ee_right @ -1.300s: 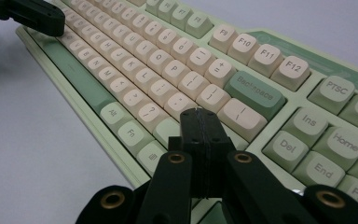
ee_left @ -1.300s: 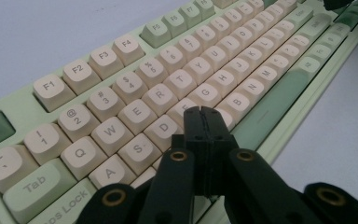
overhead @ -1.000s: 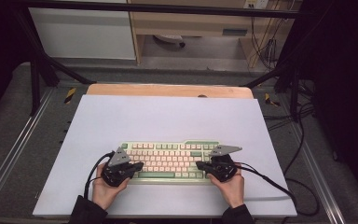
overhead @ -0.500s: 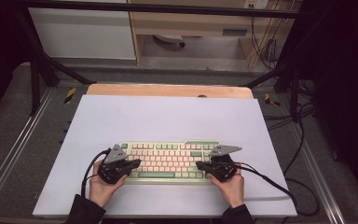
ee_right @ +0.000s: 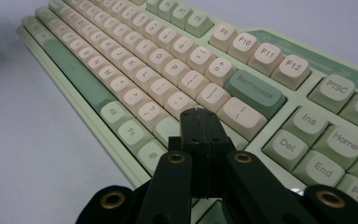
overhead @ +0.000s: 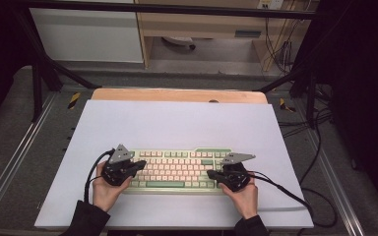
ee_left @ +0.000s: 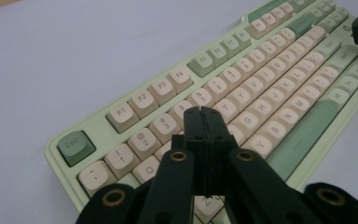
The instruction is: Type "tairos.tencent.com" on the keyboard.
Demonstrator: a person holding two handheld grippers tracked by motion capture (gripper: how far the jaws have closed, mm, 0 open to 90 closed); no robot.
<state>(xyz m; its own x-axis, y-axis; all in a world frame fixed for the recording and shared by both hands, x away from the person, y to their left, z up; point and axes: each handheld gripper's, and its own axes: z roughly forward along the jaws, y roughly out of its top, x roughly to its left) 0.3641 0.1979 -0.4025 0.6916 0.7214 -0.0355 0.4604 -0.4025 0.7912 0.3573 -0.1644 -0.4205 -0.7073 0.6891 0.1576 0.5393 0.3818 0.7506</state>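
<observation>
Here, near to far
Left hand-held gripper [overhead: 139, 166]: clenched with nothing between its jaws, tip poised over the letter keys at the keyboard's left end, by the near edge of the desk [overhead: 177, 123]
Right hand-held gripper [overhead: 211, 174]: likewise clenched and empty, tip over the keys just below Backspace [ee_right: 254, 88] at the right end
Keyboard [overhead: 177, 169]: pale green with cream keys, lying flat and square near the middle of the desk's near edge
Risk, wrong key: each closed tip is about as wide as a keycap, so a slightly off-centre press would likely catch two neighbours at once
Risk, sliding: a slanted push could skate the keyboard toward the far edge across the smooth white sheet
Risk, cables: the cable [overhead: 280, 189] trailing right may tug the hand off its aim
</observation>
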